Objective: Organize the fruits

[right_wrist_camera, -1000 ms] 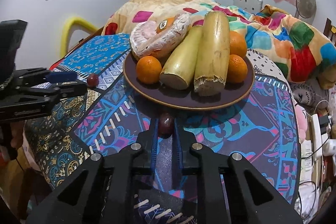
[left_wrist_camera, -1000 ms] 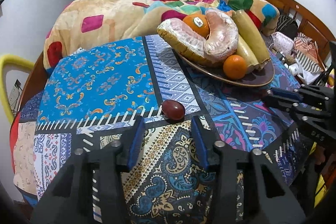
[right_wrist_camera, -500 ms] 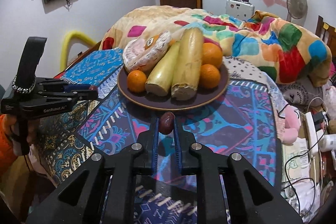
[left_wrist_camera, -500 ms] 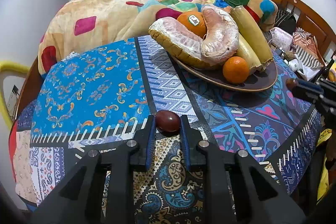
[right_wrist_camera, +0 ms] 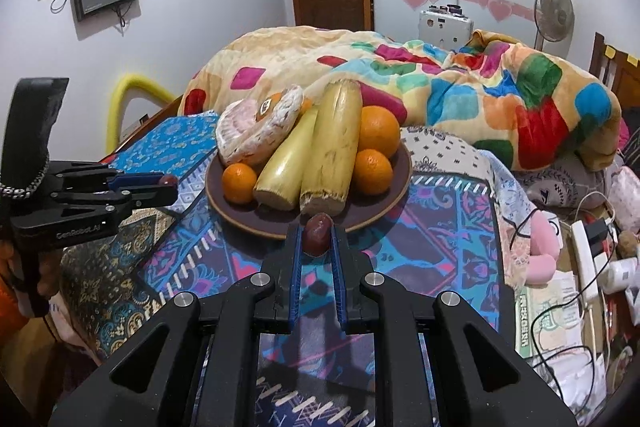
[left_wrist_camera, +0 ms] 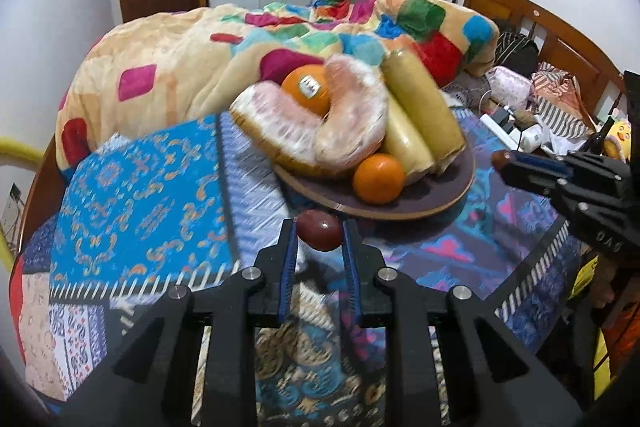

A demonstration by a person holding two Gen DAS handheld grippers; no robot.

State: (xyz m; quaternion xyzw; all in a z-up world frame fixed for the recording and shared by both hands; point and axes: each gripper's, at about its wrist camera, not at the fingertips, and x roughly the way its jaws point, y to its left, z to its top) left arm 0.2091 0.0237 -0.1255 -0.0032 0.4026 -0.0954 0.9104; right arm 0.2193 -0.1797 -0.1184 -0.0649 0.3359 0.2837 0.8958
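Left claw (left_wrist_camera: 319,239): narrowed, gripping dark red fruit (left_wrist_camera: 320,235) sideways, near edge of fruit plate (left_wrist_camera: 448,193). Right claw (right_wrist_camera: 317,239): nearly closed, clamping second red fruit (right_wrist_camera: 317,233) upright, at plate's near rim, above bed cover (right_wrist_camera: 452,227).

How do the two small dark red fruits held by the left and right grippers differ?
The fruit in the left gripper, a smooth glossy one, lies sideways across the fingers. The fruit in the right gripper, duller and wrinkled, stands upright. Both are dark red, small, and held near the plate.
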